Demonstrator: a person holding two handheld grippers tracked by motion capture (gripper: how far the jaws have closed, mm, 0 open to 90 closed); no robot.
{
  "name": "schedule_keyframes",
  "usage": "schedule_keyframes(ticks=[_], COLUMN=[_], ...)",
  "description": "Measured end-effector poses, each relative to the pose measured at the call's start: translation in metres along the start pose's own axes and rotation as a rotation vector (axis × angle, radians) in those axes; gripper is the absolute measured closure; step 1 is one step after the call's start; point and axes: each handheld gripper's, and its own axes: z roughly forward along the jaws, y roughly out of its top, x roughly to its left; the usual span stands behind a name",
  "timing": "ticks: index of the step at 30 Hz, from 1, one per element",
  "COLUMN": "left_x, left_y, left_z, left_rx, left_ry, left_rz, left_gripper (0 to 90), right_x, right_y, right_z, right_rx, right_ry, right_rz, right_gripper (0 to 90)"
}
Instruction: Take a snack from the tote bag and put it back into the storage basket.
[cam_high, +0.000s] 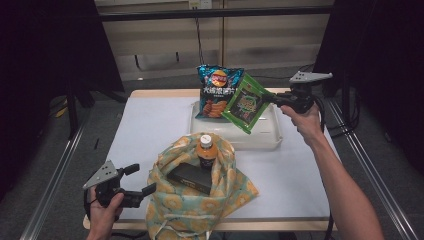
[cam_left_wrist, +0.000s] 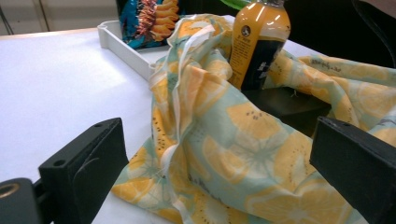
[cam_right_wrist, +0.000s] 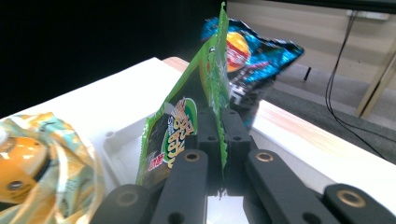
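The surface (cam_high: 150, 125) carries a lemon-print bag (cam_high: 200, 195) at its near edge; the folds hide most of a black box (cam_high: 190, 178) and the lower half of a bottle (cam_high: 205, 150). A tray (cam_high: 265, 135) sits toward the far edge, a blue packet (cam_high: 215, 92) upright in it. The right tool (cam_high: 276, 99) pinches a green packet (cam_high: 246, 102) above the tray. The left tool (cam_high: 140, 180), spread, rests beside the bag, empty.
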Motion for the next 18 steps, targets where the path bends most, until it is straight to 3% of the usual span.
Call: schedule_keyframes(ticks=[9, 12, 18], left_x=[-0.001, -0.004, -0.002], left_y=[0.001, 0.003, 0.001], left_z=[-0.003, 0.000, 0.000], left_rx=[-0.009, 0.001, -0.007], left_ry=[0.025, 0.012, 0.005], left_rz=[-0.005, 0.015, 0.002], left_gripper=[3.4, 3.4, 3.4], right_x=[-0.019, -0.026, -0.039], right_y=[-0.010, -0.014, -0.022], right_z=[0.012, 0.015, 0.019], right_rx=[0.049, 0.057, 0.090], right_ry=[-0.045, -0.057, -0.082], right_rz=[0.004, 0.016, 0.013], right_gripper=[89.1, 89.1, 89.0])
